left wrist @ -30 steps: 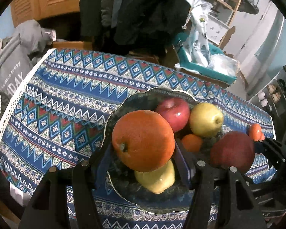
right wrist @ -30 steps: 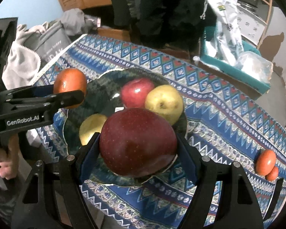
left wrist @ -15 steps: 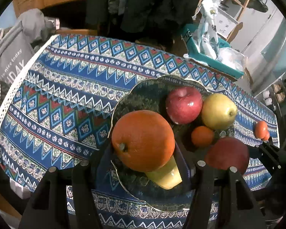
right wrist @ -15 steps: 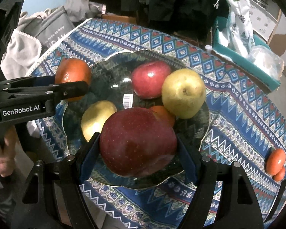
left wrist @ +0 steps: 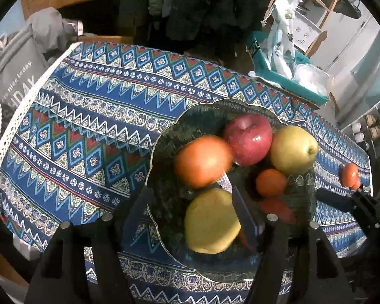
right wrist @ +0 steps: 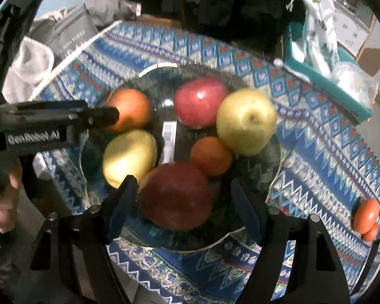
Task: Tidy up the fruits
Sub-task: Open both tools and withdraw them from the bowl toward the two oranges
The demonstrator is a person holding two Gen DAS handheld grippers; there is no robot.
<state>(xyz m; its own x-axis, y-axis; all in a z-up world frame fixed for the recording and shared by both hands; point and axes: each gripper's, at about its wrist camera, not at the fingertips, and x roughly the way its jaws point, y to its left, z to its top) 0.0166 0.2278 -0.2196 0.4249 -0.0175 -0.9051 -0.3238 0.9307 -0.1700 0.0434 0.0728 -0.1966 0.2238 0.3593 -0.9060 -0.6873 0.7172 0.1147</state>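
A dark glass fruit bowl [left wrist: 164, 139] [right wrist: 255, 177] holds a big orange [left wrist: 202, 162] [right wrist: 129, 110], a red apple [left wrist: 248, 139] [right wrist: 200, 106], a yellow-green apple [left wrist: 292, 149] [right wrist: 245, 121], a small orange [left wrist: 271, 182] [right wrist: 211, 155], a yellow pear [left wrist: 211, 220] [right wrist: 129, 157] and a dark red apple [right wrist: 174, 197]. My left gripper [left wrist: 190, 210] is open above the pear, the big orange lying free ahead of it. My right gripper [right wrist: 182, 200] is open, its fingers apart from the dark red apple resting in the bowl.
The table wears a blue patterned cloth [left wrist: 88, 126]. Two small tomatoes [left wrist: 350, 176] [right wrist: 366, 217] lie on it at the right. A teal tray with plastic bags [left wrist: 286, 71] stands beyond the far edge. A grey bag [left wrist: 12, 73] sits left of the table.
Both grippers have opened. The big orange dropped from the left gripper into the bowl; the dark red apple left the right gripper and rests in the bowl. Both grippers pulled back.
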